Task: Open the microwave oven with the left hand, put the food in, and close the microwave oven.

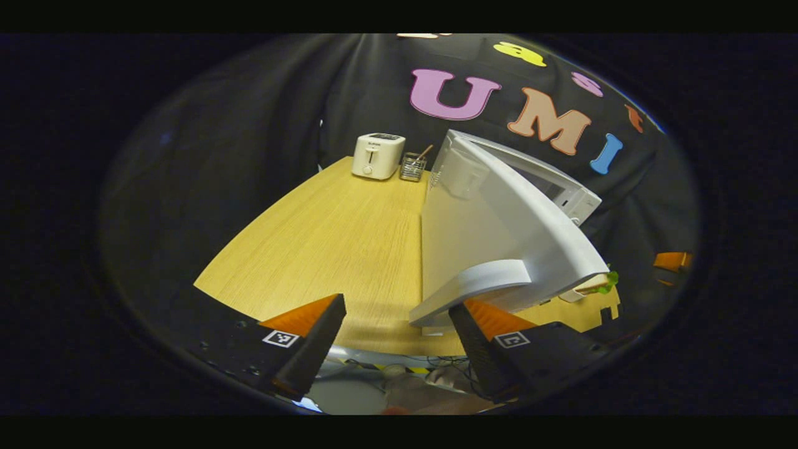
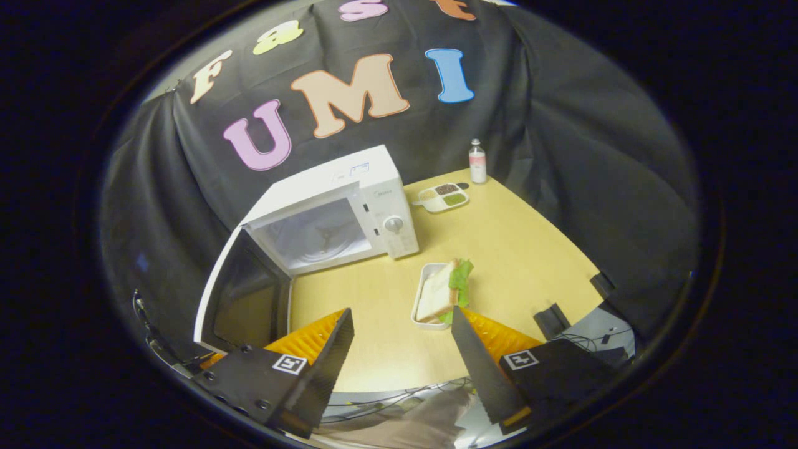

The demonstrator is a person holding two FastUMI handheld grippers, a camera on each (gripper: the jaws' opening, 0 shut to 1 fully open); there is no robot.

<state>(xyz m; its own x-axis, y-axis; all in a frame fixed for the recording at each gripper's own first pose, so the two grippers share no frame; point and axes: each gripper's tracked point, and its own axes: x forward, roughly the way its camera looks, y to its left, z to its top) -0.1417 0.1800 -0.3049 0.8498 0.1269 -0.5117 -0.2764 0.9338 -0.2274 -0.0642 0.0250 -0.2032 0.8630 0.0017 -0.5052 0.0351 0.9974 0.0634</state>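
door [image 2: 240, 299] of the microwave [image 2: 330, 209] stands swung wide, so the cavity is free for loading. your left gripper [image 1: 399, 340] is spread, empty, just beside the door's handle. your right gripper [image 2: 402, 349] gapes too, near the sandwich [image 2: 439, 290], whose tray [image 2: 424, 274] runs lengthwise away from you.

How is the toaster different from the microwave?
The toaster is small and sits at the far corner of the table; the microwave is much bigger, nearer the middle. The toaster has slots on top, while the microwave has a door on its front, swung wide open now. The microwave has a round knob; the toaster has a slider on its front. Both are white.
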